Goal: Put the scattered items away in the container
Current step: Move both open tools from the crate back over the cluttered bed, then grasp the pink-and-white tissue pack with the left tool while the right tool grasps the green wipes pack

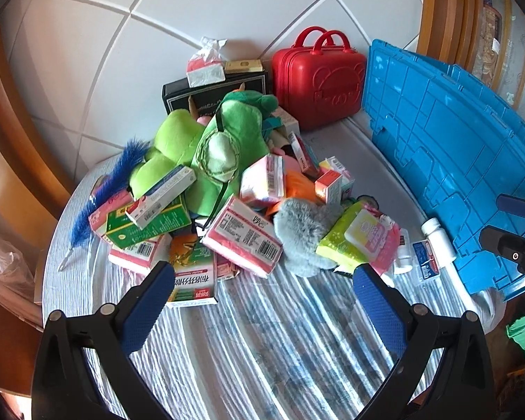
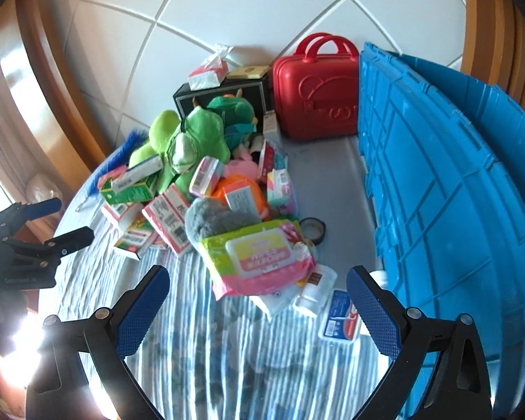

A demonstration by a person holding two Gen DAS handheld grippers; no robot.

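Blue crate (image 2: 448,189): standing at right edge of table, beside the pile.
Pile: wipes pack (image 2: 259,257), grey plush (image 1: 302,225), green plush (image 1: 227,147), medicine boxes (image 1: 243,234), mid-table on striped cloth (image 1: 262,332).
Left gripper (image 1: 262,288): spread wide, empty, near side.
Right gripper (image 2: 257,301): spread wide, empty.
Far: red case (image 1: 318,80).

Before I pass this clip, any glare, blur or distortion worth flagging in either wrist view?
Left wrist: even light, sharp; fisheye bends the wall tile lines and the blue crate. Right wrist: blown-out glare at lower left washes over the right gripper base; wipes pack label readable; same barrel bending, dark corners.
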